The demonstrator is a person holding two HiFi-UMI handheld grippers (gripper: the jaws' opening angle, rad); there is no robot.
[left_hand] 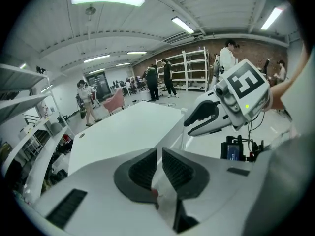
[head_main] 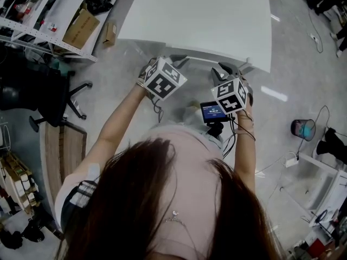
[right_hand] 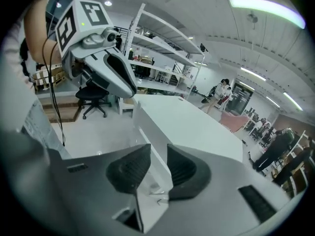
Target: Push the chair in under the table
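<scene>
The white table [head_main: 206,20] stands right in front of me, its near edge just beyond both grippers. A black office chair [head_main: 51,99] stands on the floor at the left, apart from the table; the right gripper view shows this chair [right_hand: 93,93] beyond the table's end. No chair shows under the table. My left gripper [head_main: 181,63] is raised towards the near edge; its jaws stand open by a thin slit with nothing between them [left_hand: 159,154]. My right gripper [head_main: 223,69] hangs beside it, open wider and empty [right_hand: 158,149].
White shelving [head_main: 49,15] with a cardboard box [head_main: 81,28] runs along the left. A wooden board [head_main: 62,150] lies on the floor behind the black chair. A dark bin [head_main: 303,129] and cables sit at the right. People and a pink chair [left_hand: 114,101] are far off.
</scene>
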